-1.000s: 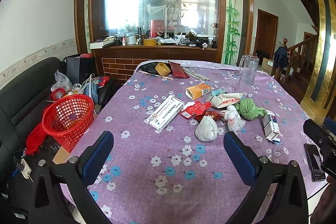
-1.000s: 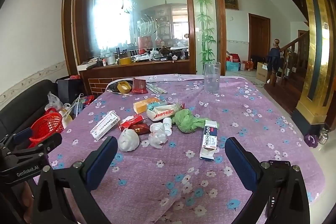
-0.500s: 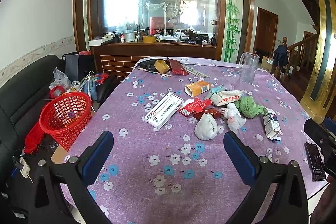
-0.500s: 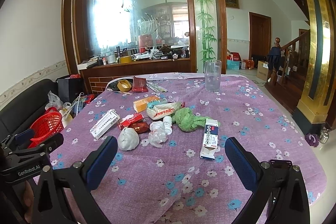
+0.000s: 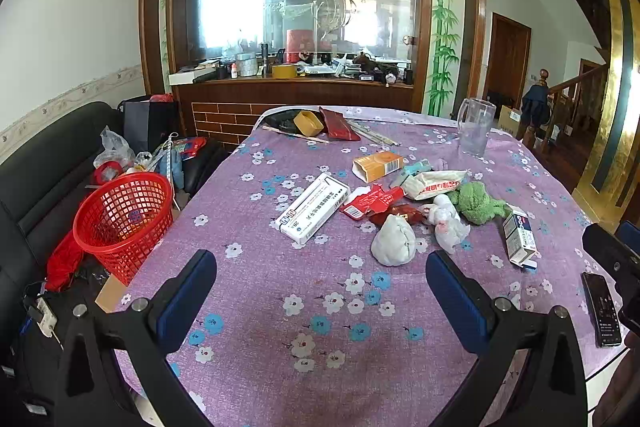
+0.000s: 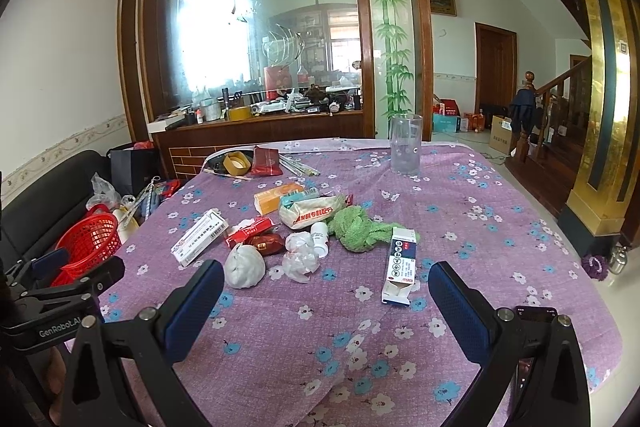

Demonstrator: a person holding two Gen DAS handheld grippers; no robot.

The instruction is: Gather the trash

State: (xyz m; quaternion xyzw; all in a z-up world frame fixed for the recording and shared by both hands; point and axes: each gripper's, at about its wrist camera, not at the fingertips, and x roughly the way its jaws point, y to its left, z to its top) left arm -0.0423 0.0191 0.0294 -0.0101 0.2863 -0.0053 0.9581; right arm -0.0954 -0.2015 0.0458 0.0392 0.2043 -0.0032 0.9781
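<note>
Shifted slightly against the earlier frames: both views a touch higher and tipped down, trash itself unmoved on the counter (image 5: pixel 248 291).

Left gripper (image 5: pixel 320 291) held low over the near edge, jaws wide apart, nothing between them. Right gripper (image 6: pixel 324 295) likewise over the near edge, jaws spread, empty.

Trash gathered mid-counter on the purple flowered cloth:
- white medicine box (image 5: pixel 313 207), lying flat, left of the pile
- torn red wrapper (image 5: pixel 370 200), just right of that box
- dark red packet (image 6: pixel 264 243), touching the wrapper
- grey-white crumpled wad (image 5: pixel 393 242), nearest the left gripper
- crumpled clear plastic (image 6: pixel 300 259), just beside the wad
- small white bottle (image 6: pixel 320 239), lying on its side by the plastic
- green cloth (image 6: pixel 358 227), bunched, right of the bottle
- white pouch with red print (image 6: pixel 310 213), behind the cloth
- orange box (image 5: pixel 378 166), behind the pouch
- opened blue-and-white carton (image 6: pixel 400 265), lying apart on the right

Red mesh basket (image 5: pixel 124 223) off the counter's left edge, upright beside a black sofa (image 5: pixel 36 179). Clear pitcher (image 6: pixel 406 149) upright toward the far side, well apart from the pile. Dark phone (image 5: pixel 601 309) flat at the near right edge.
</note>
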